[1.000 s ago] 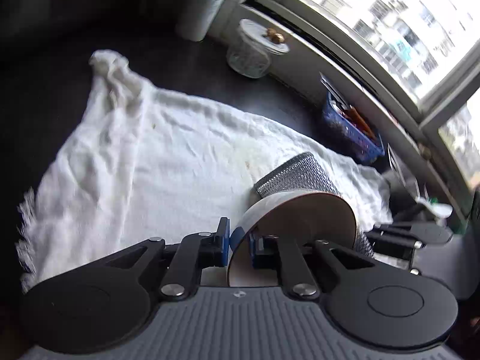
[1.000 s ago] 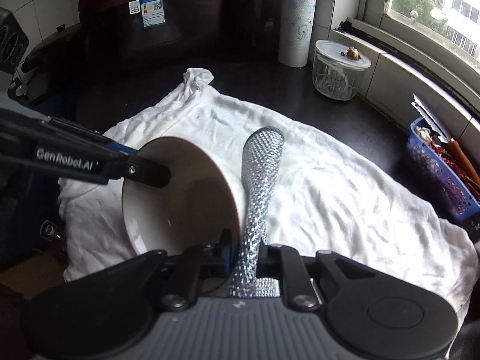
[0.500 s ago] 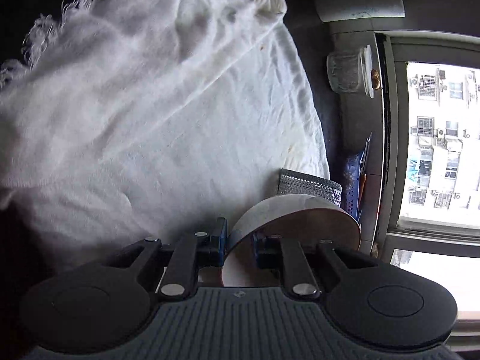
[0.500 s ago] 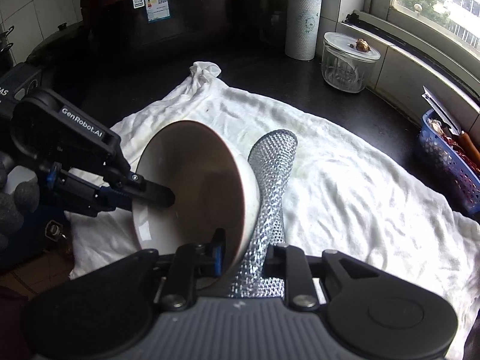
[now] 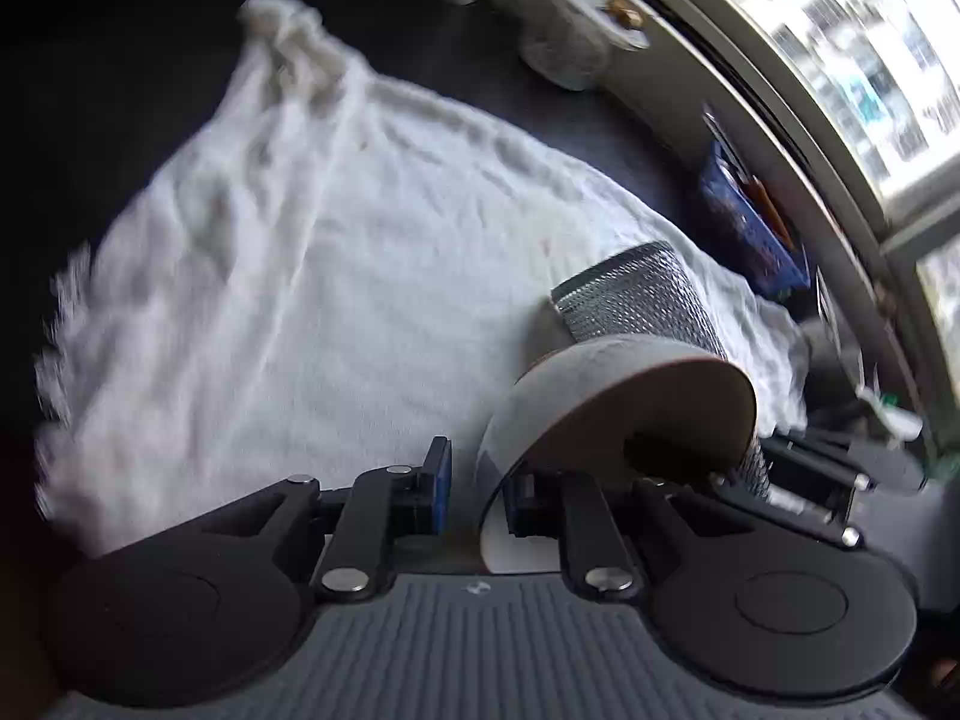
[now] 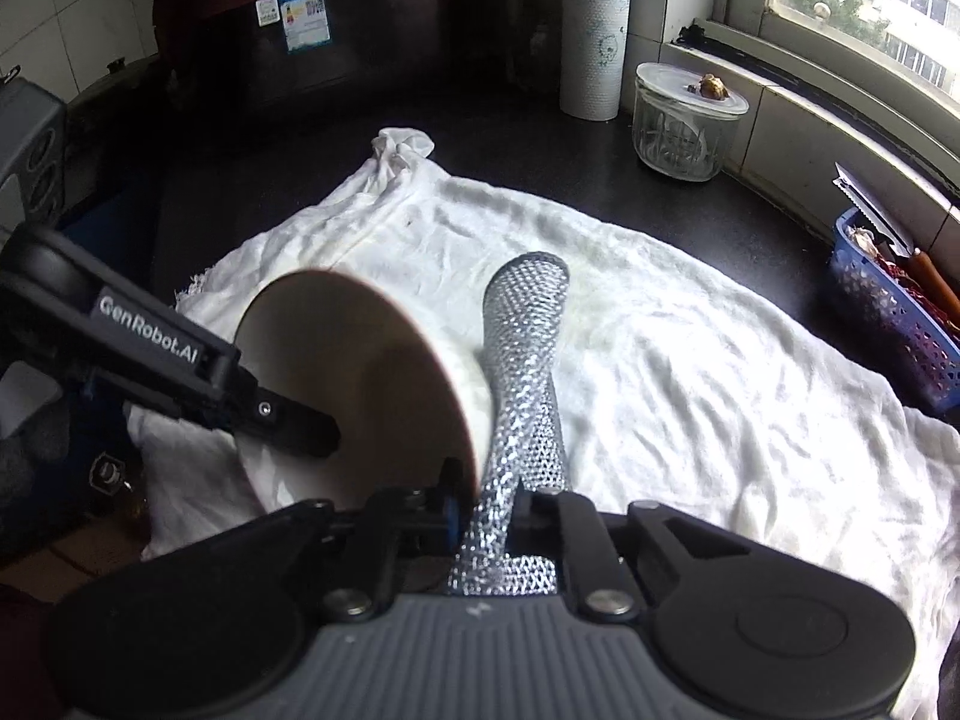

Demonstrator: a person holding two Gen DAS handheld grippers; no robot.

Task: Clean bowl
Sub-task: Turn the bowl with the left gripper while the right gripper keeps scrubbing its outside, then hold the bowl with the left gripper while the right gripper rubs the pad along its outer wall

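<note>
Bowl: the bowl (image 6: 354, 384) is off the cloth, tipped on its side, its opening turned toward the left gripper; pale outside, a dark band at the rim. In the left wrist view the bowl (image 5: 624, 408) fills the lower middle.
Left gripper: the left gripper (image 5: 477, 495) has its jaws clenched on the bowl's rim, one finger inside and one outside. In the right wrist view it (image 6: 294, 426) comes in from the left edge, its dark finger lying across the bowl's opening.
Right gripper: the right gripper (image 6: 486, 510) holds the scrubber low down; its jaws are closing, with the mesh between them and the pads pressing on it.
Scrubber: the scrubber (image 6: 528, 354) is a silver mesh sleeve, standing up from the jaws and twisted in the middle. It lies against the outer wall of the bowl, on the side away from the left gripper. From the left wrist the scrubber (image 5: 636, 300) shows behind the bowl.
Cloth: a white, creased cloth (image 6: 690, 360) is spread on the dark tabletop (image 6: 480, 120), bunched at the far corner.
Behind: a paper roll (image 6: 594, 42) stands upright by the wall; just beside it is a glass jar (image 6: 684, 120) with a lid.
Right edge: a blue basket (image 6: 894, 330) sits below the window sill, well apart from the bowl.
Blur: the left wrist view is smeared, so fine detail there cannot be told.
</note>
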